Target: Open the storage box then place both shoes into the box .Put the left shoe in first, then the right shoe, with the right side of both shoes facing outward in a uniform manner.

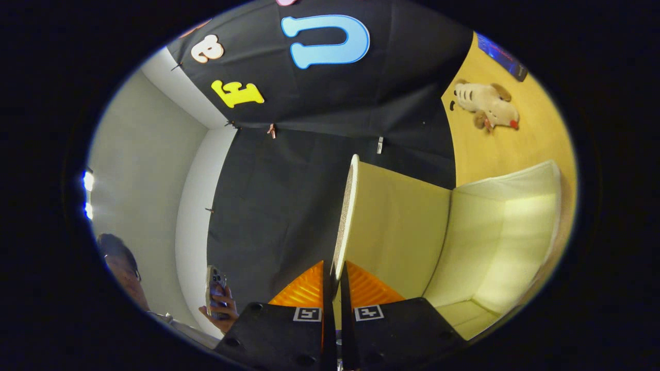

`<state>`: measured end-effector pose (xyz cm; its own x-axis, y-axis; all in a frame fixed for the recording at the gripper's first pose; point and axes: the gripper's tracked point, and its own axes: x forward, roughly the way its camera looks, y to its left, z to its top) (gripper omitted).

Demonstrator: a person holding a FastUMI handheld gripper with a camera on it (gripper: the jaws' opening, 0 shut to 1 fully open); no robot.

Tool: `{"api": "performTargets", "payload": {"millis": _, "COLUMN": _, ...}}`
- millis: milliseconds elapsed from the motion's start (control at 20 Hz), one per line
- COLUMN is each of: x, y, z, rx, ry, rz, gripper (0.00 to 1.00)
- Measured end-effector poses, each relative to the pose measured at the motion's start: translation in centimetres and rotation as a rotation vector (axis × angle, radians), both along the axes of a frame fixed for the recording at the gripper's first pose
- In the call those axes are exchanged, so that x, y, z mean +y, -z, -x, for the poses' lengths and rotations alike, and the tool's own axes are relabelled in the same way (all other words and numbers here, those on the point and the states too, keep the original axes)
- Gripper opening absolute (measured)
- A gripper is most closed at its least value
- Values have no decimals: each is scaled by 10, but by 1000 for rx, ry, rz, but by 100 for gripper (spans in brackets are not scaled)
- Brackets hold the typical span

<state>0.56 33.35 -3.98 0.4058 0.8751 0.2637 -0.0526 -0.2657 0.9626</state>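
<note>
Pinching the thin edge of the storage box's flap [346,206], the gripper [332,281] has both fingers pressed together on it, one on each side, so the flap runs straight out toward 12 o'clock from the tips. The storage box [495,232] itself sits open at about 3 o'clock of the fingers, pale walls showing inside. A plush toy [487,105] lies on the wooden tabletop [536,139] out at 1 o'clock, well apart from the box. A person holding a phone [215,288] sits at 9 o'clock.
</note>
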Motion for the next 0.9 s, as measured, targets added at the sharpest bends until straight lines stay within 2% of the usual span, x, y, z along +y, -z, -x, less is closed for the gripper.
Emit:
{"api": "performTargets", "payload": {"millis": 500, "x": 105, "y": -26, "z": -18, "rx": -9, "ry": -66, "rz": 121, "gripper": 9}}
{"api": "performTargets", "payload": {"millis": 550, "x": 111, "y": -28, "z": -14, "rx": -12, "ry": -78, "rz": 111, "gripper": 15}}
{"api": "performTargets", "payload": {"millis": 650, "x": 115, "y": -25, "z": -11, "rx": -24, "ry": -81, "rz": 134, "gripper": 55}}
{"api": "performTargets", "payload": {"millis": 700, "x": 118, "y": -22, "z": -11, "rx": -32, "ry": -78, "rz": 152, "gripper": 57}}
{"api": "performTargets", "payload": {"millis": 750, "x": 118, "y": -19, "z": -11, "rx": -36, "ry": -75, "rz": 164, "gripper": 67}}
{"api": "performTargets", "payload": {"millis": 850, "x": 114, "y": -14, "z": -14, "rx": -44, "ry": -61, "rz": 188, "gripper": 78}}
{"api": "performTargets", "payload": {"millis": 900, "x": 110, "y": -15, "z": -13, "rx": -53, "ry": -56, "rz": 189, "gripper": 80}}
